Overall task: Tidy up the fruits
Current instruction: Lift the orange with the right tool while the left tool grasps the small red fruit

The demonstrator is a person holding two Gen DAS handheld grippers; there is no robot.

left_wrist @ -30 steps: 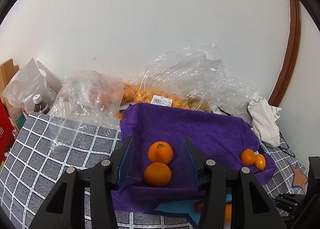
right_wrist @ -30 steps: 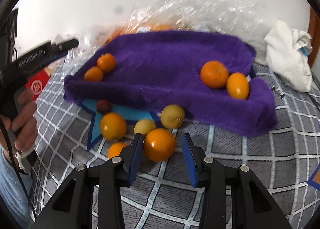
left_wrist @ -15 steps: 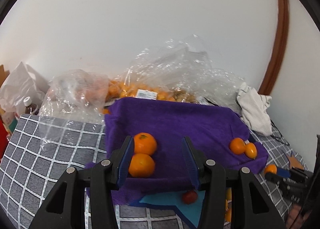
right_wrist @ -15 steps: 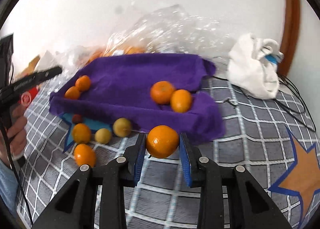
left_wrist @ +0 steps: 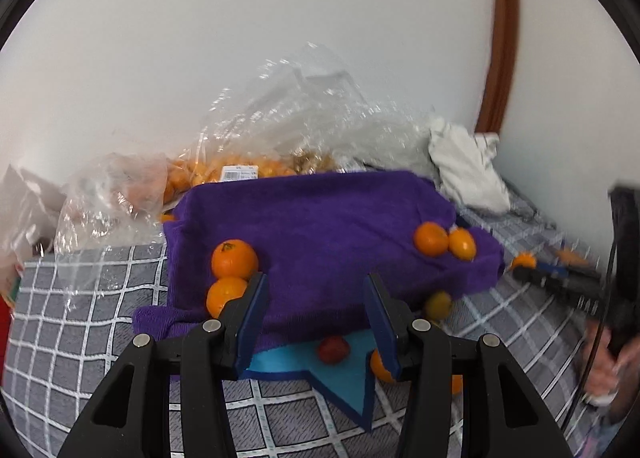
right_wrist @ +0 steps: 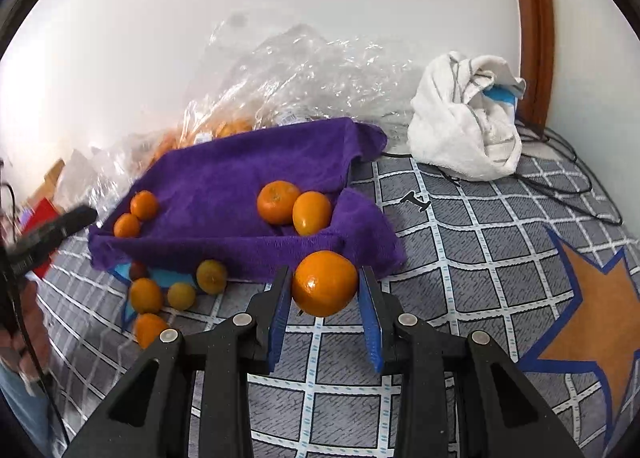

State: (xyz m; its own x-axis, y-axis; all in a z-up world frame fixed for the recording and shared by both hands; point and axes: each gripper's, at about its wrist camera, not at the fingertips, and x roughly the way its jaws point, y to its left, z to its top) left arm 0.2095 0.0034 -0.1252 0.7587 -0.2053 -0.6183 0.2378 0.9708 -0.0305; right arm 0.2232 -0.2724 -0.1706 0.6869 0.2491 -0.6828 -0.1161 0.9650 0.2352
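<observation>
My right gripper [right_wrist: 325,290] is shut on an orange [right_wrist: 325,289] and holds it above the checked cloth, just in front of the purple towel [right_wrist: 224,178]. Two oranges [right_wrist: 294,206] lie on the towel's right side and two oranges [right_wrist: 136,214] on its left. Several loose fruits [right_wrist: 176,290] lie on the cloth in front of the towel. My left gripper [left_wrist: 314,298] is open and empty over the towel's [left_wrist: 320,226] front edge, with two oranges [left_wrist: 230,274] to its left and two oranges [left_wrist: 444,240] at the far right.
Clear plastic bags [left_wrist: 280,130] with more oranges lie behind the towel against the wall. A white cloth bundle [right_wrist: 464,130] sits at the back right, with black cables [right_wrist: 560,178] beside it. A dark red fruit [left_wrist: 333,350] lies on a blue star patch.
My right gripper has closed on the orange, lifted it and carried it to the right, past the towel's front corner. My left gripper has swung right along the towel, staying open.
</observation>
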